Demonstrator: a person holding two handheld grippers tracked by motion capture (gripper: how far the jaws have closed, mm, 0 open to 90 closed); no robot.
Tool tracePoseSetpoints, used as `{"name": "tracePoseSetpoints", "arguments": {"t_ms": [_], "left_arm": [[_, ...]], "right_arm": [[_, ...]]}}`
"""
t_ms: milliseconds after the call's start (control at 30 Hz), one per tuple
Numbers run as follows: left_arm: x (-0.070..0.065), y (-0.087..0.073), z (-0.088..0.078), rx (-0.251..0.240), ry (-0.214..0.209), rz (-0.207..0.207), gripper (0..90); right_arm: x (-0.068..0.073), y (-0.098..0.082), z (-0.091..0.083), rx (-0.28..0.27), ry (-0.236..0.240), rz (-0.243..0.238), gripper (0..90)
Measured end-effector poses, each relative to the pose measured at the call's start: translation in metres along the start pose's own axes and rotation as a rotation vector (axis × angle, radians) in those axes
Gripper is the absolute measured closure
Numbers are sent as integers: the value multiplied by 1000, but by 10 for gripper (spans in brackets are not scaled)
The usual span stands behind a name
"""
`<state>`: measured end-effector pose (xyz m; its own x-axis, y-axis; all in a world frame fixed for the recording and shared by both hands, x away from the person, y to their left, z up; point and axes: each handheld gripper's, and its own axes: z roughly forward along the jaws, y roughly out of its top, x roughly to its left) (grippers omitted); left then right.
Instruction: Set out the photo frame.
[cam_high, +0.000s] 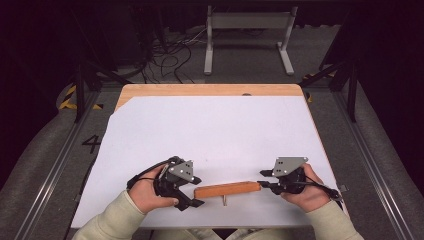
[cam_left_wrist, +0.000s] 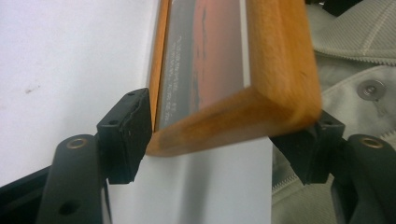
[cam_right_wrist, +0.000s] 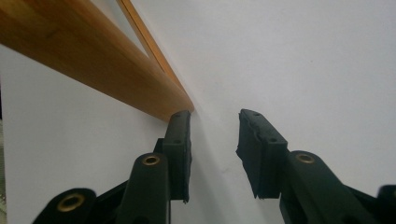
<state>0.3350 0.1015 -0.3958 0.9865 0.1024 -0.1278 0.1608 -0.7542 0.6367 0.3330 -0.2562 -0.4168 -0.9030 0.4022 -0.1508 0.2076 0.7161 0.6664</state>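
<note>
Wooden table (cam_high: 210, 90) covered by white sheet (cam_high: 215, 135). Wooden frame (cam_high: 227, 189) stands on edge on the sheet near front edge. Grey floor (cam_high: 40, 165) surrounds the table.

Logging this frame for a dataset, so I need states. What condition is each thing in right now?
Wooden frame: standing on edge on the white sheet, its small prop leg out toward the person.
Left gripper: open, jaws either side of the frame's end.
Right gripper: open, one jaw beside the frame's other end, nothing between the jaws.
White sheet: lying flat.
</note>
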Motion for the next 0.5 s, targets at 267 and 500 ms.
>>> {"name": "tracePoseSetpoints", "arguments": {"t_ms": [267, 500], "left_arm": [[0, -6, -35, -25, 44, 32, 329], [15, -16, -58, -165, 95, -16, 385]], "right_arm": [[-1, -2, 4, 38, 35, 21, 699], [1, -2, 6, 54, 83, 25, 810]]}}
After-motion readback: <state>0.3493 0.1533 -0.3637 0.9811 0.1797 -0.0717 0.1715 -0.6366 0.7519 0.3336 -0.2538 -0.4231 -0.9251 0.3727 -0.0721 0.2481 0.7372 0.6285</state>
